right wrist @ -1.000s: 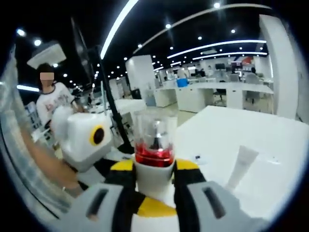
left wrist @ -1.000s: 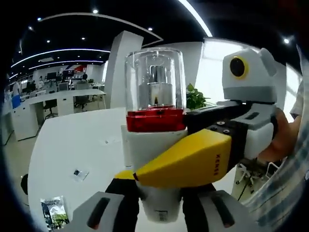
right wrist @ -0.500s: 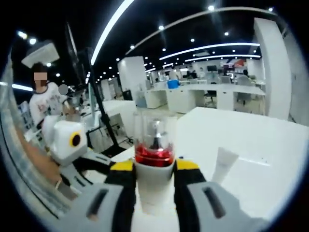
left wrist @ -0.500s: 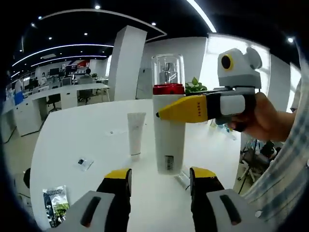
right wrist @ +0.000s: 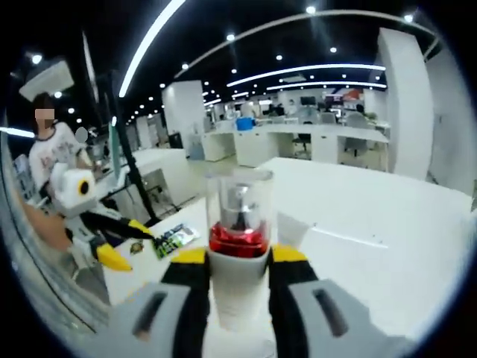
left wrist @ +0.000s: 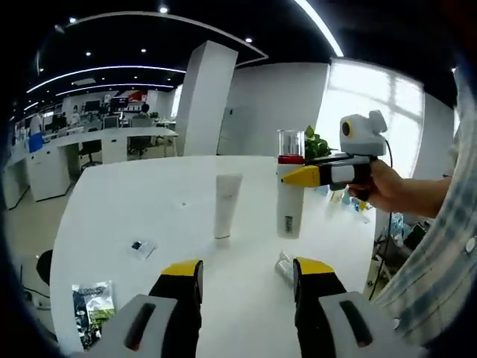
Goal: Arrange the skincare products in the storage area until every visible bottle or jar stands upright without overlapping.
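Note:
A white bottle (left wrist: 288,209) with a red collar and a clear cap stands upright over the white table (left wrist: 149,209), in the middle of the left gripper view. My right gripper (left wrist: 304,176) is shut on it just below the collar. In the right gripper view the bottle (right wrist: 238,253) rises between the yellow-tipped jaws of the right gripper (right wrist: 238,259). A white tube (left wrist: 226,206) stands on its cap to the left of the bottle. My left gripper (left wrist: 247,280) is open and holds nothing, well back from the bottle. It also appears as the left gripper (right wrist: 125,240), at the left.
A green-printed sachet (left wrist: 93,302) and a small packet (left wrist: 139,247) lie on the table's near left. A small clear item (left wrist: 283,265) lies just before the bottle. The hand (left wrist: 381,186) holding the right gripper comes in from the right. A person (right wrist: 52,153) stands at the far left.
My left gripper has drawn far back from the bottle and now stands open. The right gripper has kept its hold on the bottle. The tube has come into view beside it.

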Motion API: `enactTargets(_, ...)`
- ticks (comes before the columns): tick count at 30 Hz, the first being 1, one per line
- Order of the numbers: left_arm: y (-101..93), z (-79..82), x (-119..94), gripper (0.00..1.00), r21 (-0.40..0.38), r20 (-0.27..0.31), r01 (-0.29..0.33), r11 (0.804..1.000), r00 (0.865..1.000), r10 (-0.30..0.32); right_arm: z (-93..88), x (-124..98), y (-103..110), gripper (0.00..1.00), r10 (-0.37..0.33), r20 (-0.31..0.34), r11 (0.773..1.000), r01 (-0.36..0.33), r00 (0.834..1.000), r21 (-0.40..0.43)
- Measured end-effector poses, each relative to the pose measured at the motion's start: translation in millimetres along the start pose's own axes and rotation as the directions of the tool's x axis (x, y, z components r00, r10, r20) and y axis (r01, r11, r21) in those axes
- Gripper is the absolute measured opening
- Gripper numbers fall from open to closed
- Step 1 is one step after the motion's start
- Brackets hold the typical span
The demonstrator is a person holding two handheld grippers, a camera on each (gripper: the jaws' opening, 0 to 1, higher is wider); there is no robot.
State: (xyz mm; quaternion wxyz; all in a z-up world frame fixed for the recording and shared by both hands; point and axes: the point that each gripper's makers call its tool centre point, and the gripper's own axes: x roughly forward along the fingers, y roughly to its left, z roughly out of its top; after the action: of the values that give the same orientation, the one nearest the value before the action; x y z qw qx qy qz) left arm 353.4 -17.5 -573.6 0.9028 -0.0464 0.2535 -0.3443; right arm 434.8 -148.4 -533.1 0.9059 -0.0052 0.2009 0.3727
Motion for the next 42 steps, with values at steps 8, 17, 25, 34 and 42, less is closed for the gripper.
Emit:
enactTargets(8, 4.8, 0.5, -3.6, 0.50, -0.014, 0.006, -0.020, 1.000, 1.000, 0.020, -15.6, -1.6, -32.3, 0.27, -0.046, -0.003, 0.997, 0.046, 0.999, 0.057)
enactTargets(17, 2.4, 2.1, -7.0, 0.50, 0.003, -0.002, -0.029, 1.000, 1.000, 0.029, -32.8, 1.0, -72.9, 0.27, -0.115, -0.012, 0.988, 0.116, 0.993, 0.099)
enactTargets(25, -0.7, -3.2, -11.9, 0.50, -0.002, -0.020, -0.034, 0.999, 0.999, 0.034, -48.8, 6.2, -95.1, 0.27, -0.151, -0.038, 0.982, 0.154, 0.988, 0.107)
enactTargets(34, 2.9, -7.3, -24.8, 0.50, -0.007, -0.021, -0.062, 0.998, 0.998, 0.062, -67.6, 15.5, -112.4, 0.26, -0.177, -0.064, 0.976, 0.184, 0.982, 0.118)
enactTargets(42, 0.9, -10.8, -29.5, 0.50, -0.020, -0.027, -0.072, 0.997, 0.997, 0.071, -75.5, 18.5, -128.4, 0.26, -0.216, -0.066, 0.965, 0.223, 0.974, 0.137)
